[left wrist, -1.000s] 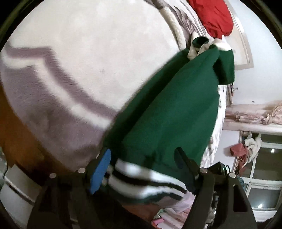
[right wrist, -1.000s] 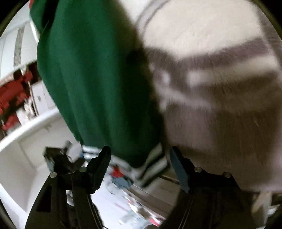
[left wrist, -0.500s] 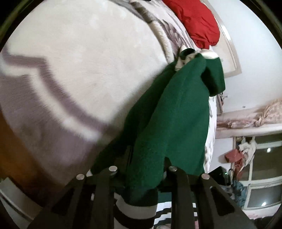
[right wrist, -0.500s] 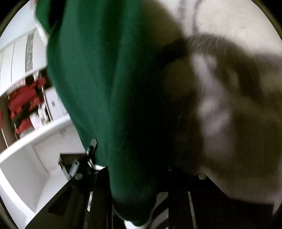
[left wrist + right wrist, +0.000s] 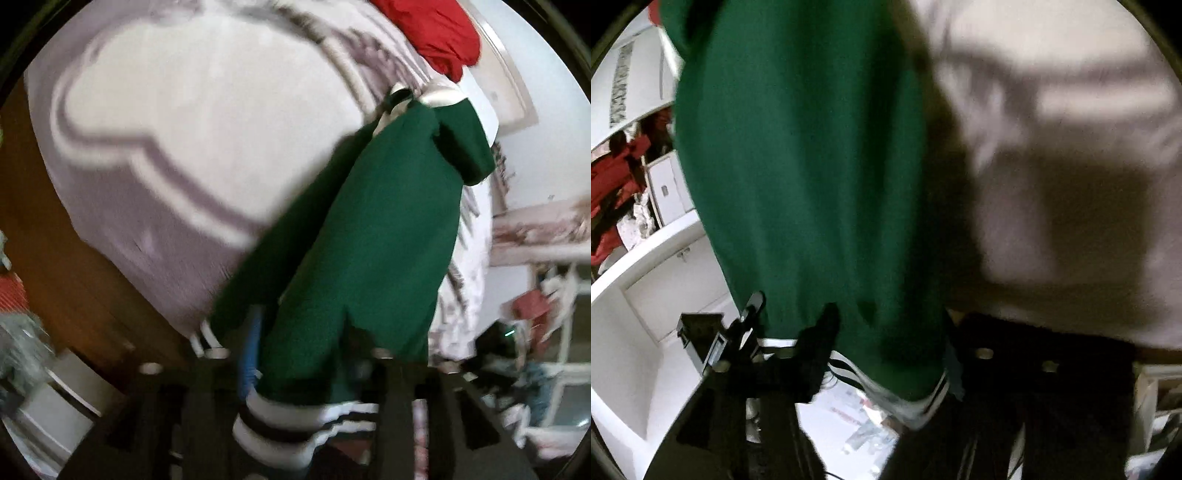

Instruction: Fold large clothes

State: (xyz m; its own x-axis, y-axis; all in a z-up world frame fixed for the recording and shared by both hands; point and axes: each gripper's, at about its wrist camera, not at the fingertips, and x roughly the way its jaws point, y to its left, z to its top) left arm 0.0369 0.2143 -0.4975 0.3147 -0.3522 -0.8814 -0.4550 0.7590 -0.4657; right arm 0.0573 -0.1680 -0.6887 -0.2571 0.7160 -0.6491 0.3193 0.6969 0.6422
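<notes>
Dark green garment (image 5: 373,236) with white-and-black striped hem, stretched from lower centre to upper right over the bed's blanket (image 5: 192,122); left hand-held gripper (image 5: 303,354) and right hand-held gripper (image 5: 886,339) each clamp its hem.

- A dark green garment (image 5: 373,236) with a hem (image 5: 295,424) banded in white and black stripes is filling the centre of the frame.
- A cream blanket (image 5: 177,110) with mauve-grey wavy bands is spreading across the upper left.
- A bright red cloth (image 5: 439,33) is showing at the top right.
- A blue pad is lining one black finger of the left gripper (image 5: 299,354).
- White shelving (image 5: 665,266) is showing at the lower left of the right wrist view.
</notes>
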